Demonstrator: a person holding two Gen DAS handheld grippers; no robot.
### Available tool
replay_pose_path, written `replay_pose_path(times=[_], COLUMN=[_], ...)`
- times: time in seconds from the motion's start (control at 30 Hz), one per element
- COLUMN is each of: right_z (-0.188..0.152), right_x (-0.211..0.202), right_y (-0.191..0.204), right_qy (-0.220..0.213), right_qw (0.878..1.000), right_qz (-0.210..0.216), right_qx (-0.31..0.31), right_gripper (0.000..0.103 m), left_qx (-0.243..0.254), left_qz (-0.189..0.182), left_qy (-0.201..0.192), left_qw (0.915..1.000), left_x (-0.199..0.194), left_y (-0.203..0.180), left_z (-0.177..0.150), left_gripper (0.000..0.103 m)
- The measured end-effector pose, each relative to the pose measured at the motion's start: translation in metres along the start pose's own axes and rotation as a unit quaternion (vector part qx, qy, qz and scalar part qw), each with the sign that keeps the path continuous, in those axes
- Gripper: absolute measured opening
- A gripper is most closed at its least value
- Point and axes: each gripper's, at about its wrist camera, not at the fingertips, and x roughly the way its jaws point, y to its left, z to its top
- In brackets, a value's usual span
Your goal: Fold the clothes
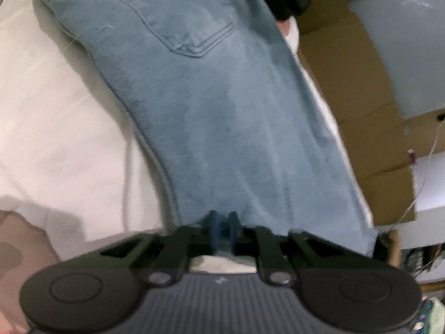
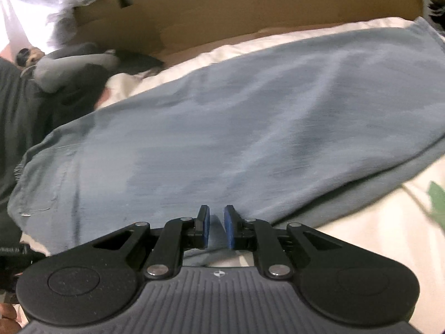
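The left gripper is clenched on the jeans, which stretch ahead across the white bedsheet. The right gripper pinches their edge too. Denim looks heavy and floppy; hems and seams seem the surest holds.

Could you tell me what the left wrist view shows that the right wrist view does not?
Only the left wrist view shows the back pocket of the jeans and the left tool, shut on their edge. Only the right wrist view shows a grey bundle of clothing and the right tool, its blue pads pinching denim. Both show the jeans on the white sheet with cardboard boxes behind.
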Motion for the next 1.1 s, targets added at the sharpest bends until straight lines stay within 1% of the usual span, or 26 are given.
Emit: replay_pose_path(times=[0.13, 0.27, 0.33, 0.37, 0.4, 0.47, 0.5, 0.6, 0.7, 0.77, 0.83, 0.9, 0.97, 1.03, 1.1], right_z=[0.008, 0.013, 0.016, 0.017, 0.02, 0.025, 0.028, 0.039, 0.046, 0.048, 0.045, 0.041, 0.034, 0.028, 0.026], right_x=[-0.004, -0.009, -0.014, -0.017, -0.02, -0.025, -0.025, -0.023, -0.017, -0.012, -0.006, -0.002, -0.002, -0.004, -0.005], right_y=[-0.02, -0.037, -0.043, -0.044, -0.044, -0.042, -0.04, -0.031, -0.028, -0.032, -0.04, -0.048, -0.052, -0.051, -0.048], right_qy=[-0.001, -0.001, -0.002, -0.006, -0.013, -0.031, -0.038, -0.05, -0.056, -0.052, -0.04, -0.029, -0.029, -0.029, -0.024], right_qw=[1.0, 0.999, 0.999, 0.999, 0.999, 0.999, 0.999, 0.998, 0.997, 0.997, 0.997, 0.996, 0.995, 0.994, 0.993], right_qz=[-0.021, -0.037, -0.041, -0.042, -0.041, -0.035, -0.032, -0.03, -0.042, -0.054, -0.068, -0.081, -0.083, -0.088, -0.094], right_qx=[-0.011, -0.017, -0.007, 0.0, 0.007, 0.015, 0.016, 0.003, -0.018, -0.025, -0.026, -0.028, -0.039, -0.056, -0.072], right_gripper=[0.018, 0.018, 0.018, 0.02, 0.023, 0.029, 0.031, 0.032, 0.034, 0.035, 0.035, 0.035, 0.035, 0.035, 0.035], left_qx=[0.032, 0.05, 0.059, 0.068, 0.079, 0.093, 0.096, 0.075, 0.054, 0.052, 0.048, 0.05, 0.054, 0.057, 0.06], left_qz=[0.017, 0.042, 0.037, 0.034, 0.034, 0.025, 0.018, 0.017, 0.025, 0.031, 0.03, 0.036, 0.046, 0.055, 0.06], left_qy=[0.0, 0.002, -0.016, -0.027, -0.037, -0.046, -0.047, -0.035, -0.024, -0.023, -0.026, -0.025, -0.023, -0.019, -0.014], left_qw=[0.9994, 0.9978, 0.9975, 0.9967, 0.9956, 0.9943, 0.9941, 0.9964, 0.9979, 0.9979, 0.9981, 0.9978, 0.9972, 0.9967, 0.9963], left_x=[0.0, -0.004, -0.014, -0.019, -0.023, -0.025, -0.025, -0.013, -0.006, -0.003, -0.001, -0.002, -0.004, -0.003, -0.004], left_y=[-0.009, -0.025, -0.035, -0.041, -0.048, -0.057, -0.059, -0.059, -0.05, -0.042, -0.035, -0.032, -0.028, -0.027, -0.026], left_z=[-0.001, 0.0, -0.001, -0.001, -0.001, -0.001, -0.001, 0.0, -0.001, -0.007, -0.009, -0.01, -0.01, -0.009, -0.009], left_gripper=[0.007, 0.008, 0.021, 0.031, 0.034, 0.035, 0.036, 0.036, 0.036, 0.034, 0.027, 0.013, 0.006, 0.003, 0.003])
